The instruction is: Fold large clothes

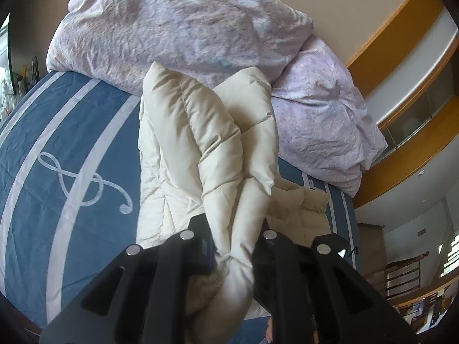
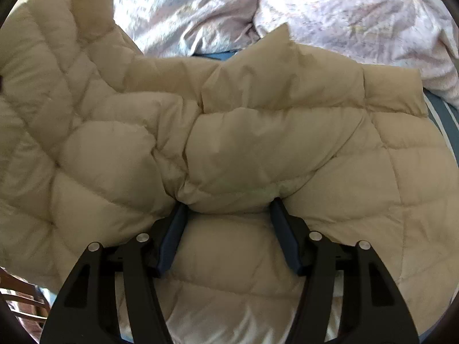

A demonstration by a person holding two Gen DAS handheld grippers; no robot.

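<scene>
A cream quilted down jacket [image 1: 183, 154] lies on the bed. My left gripper [image 1: 233, 229] is shut on a thick fold of the jacket and holds it raised above the rest of the garment. In the right wrist view the jacket [image 2: 258, 149] fills the frame, with its collar [image 2: 287, 80] toward the far side. My right gripper [image 2: 228, 205] has its jaws wide apart, with a bulge of jacket fabric between the fingertips [image 2: 179, 215]; the pads do not pinch it.
The bed has a blue cover with white stripes and a treble clef [image 1: 71, 177]. A crumpled pale lilac duvet [image 1: 183, 28] is heaped at the far side and also shows in the right wrist view [image 2: 344, 14]. Wooden wall trim [image 1: 401, 43] and chairs [image 1: 401, 275] stand to the right.
</scene>
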